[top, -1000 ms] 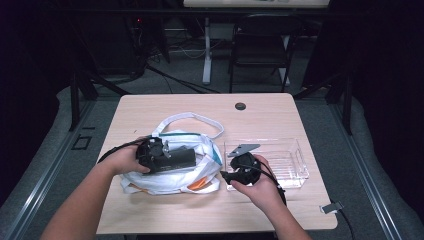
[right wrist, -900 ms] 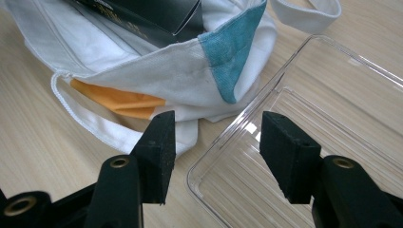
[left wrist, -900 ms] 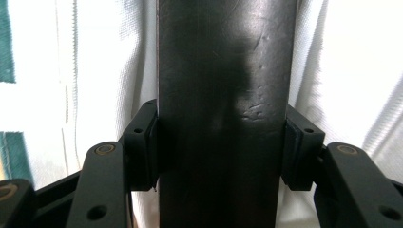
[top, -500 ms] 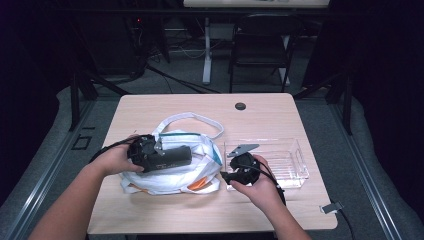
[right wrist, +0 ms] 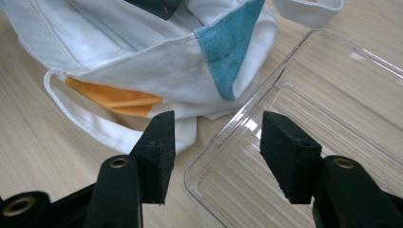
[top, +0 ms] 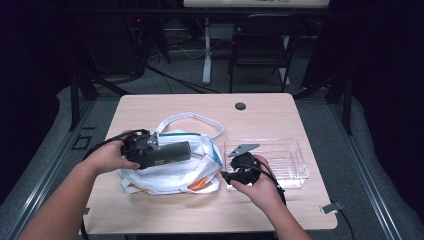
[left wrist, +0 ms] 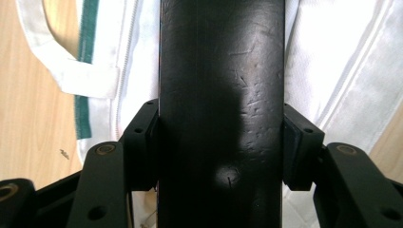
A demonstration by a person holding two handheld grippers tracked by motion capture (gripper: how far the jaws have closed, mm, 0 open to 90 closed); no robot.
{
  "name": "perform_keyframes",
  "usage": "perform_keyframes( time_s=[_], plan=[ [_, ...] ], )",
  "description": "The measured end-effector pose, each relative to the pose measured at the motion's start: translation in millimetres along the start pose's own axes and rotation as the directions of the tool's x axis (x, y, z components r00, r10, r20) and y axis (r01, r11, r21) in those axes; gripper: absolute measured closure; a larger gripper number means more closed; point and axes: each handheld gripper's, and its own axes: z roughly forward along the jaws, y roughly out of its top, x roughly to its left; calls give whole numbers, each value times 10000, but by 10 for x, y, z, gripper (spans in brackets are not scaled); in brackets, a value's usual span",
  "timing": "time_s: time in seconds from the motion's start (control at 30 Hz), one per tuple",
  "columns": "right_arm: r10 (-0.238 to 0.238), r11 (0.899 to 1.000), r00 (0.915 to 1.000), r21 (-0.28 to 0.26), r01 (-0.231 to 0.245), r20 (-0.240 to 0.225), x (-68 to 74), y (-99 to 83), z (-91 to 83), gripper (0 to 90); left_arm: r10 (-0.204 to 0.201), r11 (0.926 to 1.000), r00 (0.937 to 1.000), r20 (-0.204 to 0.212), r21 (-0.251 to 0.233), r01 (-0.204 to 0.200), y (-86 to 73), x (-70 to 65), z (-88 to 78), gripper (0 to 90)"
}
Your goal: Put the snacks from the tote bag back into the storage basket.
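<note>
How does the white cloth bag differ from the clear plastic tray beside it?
The white cloth bag is soft, crumpled and opaque, with teal and orange patches; the clear plastic tray is rigid, boxy and see-through. The bag has a long looped strap; the tray has none. Both lie on the wooden table.

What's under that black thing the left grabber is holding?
Under the black cylinder, clamped in the left gripper, lies the white cloth bag on the wooden table. The part of the bag directly below it is covered from sight.

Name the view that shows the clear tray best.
The high view: the whole clear tray lies right of the bag. The right gripper view shows its near corner close up. The left gripper view offers no tray.
</note>
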Motion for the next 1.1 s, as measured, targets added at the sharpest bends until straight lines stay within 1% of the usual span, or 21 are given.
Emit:
perform_keyframes(
  time_s=[0.07, 0.2, 0.37, 0.47, 0.57, 0.7, 0.83, 0.97, 1.1],
  plan=[
    [25, 10000, 10000, -17, -25, 29, 0, -1, -1, 462, -66, 9999, 10000, 28, -110, 66, 4, 5, -34, 435],
    [28, 10000, 10000, -26, -28, 39, -1, -1, -8, 462, -138, 9998, 9999, 39, -165, 139, 14, 15, -96, 435],
    [26, 10000, 10000, -26, -25, 34, -3, -1, -8, 462, -429, 9988, 9989, 213, -214, 434, 21, 34, -169, 435],
    [27, 10000, 10000, -66, -27, 48, -9, -3, -11, 462, -518, 9981, 9982, 304, -309, 528, 21, 52, -202, 435],
    [51, 9999, 10000, -88, -51, 29, -15, -4, -12, 462, -580, 9976, 9979, 305, -353, 591, 30, 62, -232, 435],
    [55, 9999, 10000, -96, -55, 27, -22, -5, -18, 462, -711, 9956, 9967, 392, -584, 733, 48, 70, -269, 435],
    [57, 9999, 10000, -101, -57, 68, -24, -2, -34, 462, -694, 9934, 9968, 394, -890, 726, 84, 80, -304, 435],
    [88, 9999, 10000, -103, -88, 28, -31, -8, -43, 462, -628, 9935, 9973, 386, -922, 661, 131, 99, -314, 435],
    [122, 9998, 9999, -153, -120, 117, -42, -17, -68, 462, -626, 9915, 9972, 406, -1112, 667, 208, 113, -323, 435]
  ],
)
